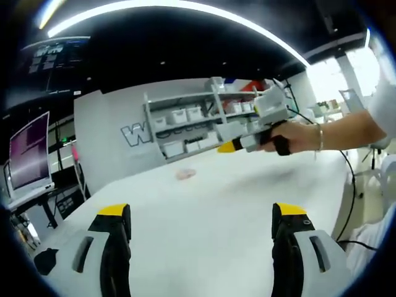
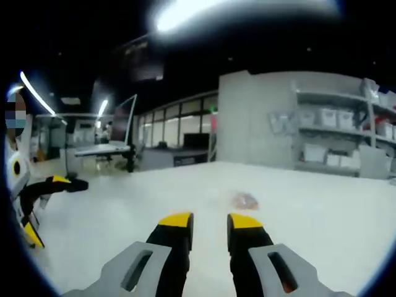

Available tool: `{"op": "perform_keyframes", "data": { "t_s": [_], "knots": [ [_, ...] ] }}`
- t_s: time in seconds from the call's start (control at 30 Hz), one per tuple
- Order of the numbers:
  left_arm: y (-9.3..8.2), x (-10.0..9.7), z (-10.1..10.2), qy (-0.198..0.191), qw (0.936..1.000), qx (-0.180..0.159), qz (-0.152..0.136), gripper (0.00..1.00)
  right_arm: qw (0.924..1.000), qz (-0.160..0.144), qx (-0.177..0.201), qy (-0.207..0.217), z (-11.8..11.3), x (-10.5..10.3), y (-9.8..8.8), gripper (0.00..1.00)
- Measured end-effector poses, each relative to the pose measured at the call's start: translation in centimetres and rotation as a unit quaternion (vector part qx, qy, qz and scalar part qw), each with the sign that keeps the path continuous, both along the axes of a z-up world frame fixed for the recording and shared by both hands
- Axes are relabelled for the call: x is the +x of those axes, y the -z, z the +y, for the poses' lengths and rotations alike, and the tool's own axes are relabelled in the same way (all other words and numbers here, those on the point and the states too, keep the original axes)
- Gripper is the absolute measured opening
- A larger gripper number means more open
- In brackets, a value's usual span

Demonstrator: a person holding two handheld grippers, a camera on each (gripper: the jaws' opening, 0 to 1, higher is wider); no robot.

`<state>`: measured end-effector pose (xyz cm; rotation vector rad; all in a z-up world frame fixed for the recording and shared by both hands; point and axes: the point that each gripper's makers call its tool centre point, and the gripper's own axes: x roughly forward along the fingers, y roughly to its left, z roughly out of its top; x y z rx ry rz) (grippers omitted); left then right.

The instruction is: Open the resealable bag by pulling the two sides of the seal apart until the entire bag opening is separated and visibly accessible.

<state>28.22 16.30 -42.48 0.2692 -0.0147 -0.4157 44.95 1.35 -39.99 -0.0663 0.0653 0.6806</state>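
One small pinkish bag [image 1: 185, 174], flat on white table [image 1: 210, 210]

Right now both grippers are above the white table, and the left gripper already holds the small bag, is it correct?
Not quite. The left gripper holds nothing: in the left gripper view its jaws stand wide open, and the small bag lies alone on the white table, far ahead. The rest is correct.

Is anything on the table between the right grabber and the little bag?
No. In the right gripper view, only bare white table lies between the right gripper and the small bag, which sits ahead of its tips.
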Motion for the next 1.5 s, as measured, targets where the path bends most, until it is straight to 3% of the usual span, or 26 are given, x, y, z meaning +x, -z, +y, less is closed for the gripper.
{"op": "perform_keyframes", "data": {
  "t_s": [0.23, 0.73, 1.23, 1.5],
  "knots": [
    [0.0, 0.0, 0.2, -0.002, 1.0, 0.001, 0.001, 0.93, 1.0, 0.002, 0.002, 0.002, -0.3, -0.7, 0.3, 0.19],
    [0.1, -0.1, -0.2, 0.002, 1.0, -0.002, 0.001, 0.93, 0.9999, 0.004, 0.014, -0.002, -1.6, -4.4, 0.8, 0.2],
    [-0.4, -0.3, -0.1, -0.001, 1.0, -0.006, -0.001, 0.93, 0.9991, 0.002, 0.041, -0.007, -2.4, -7.1, 0.3, 0.2],
    [-0.3, -0.4, -0.3, 0.001, 0.9999, -0.01, 0.001, 0.94, 0.9987, -0.005, 0.05, 0.006, -4.0, -8.4, 0.0, 0.2]
  ]
}}
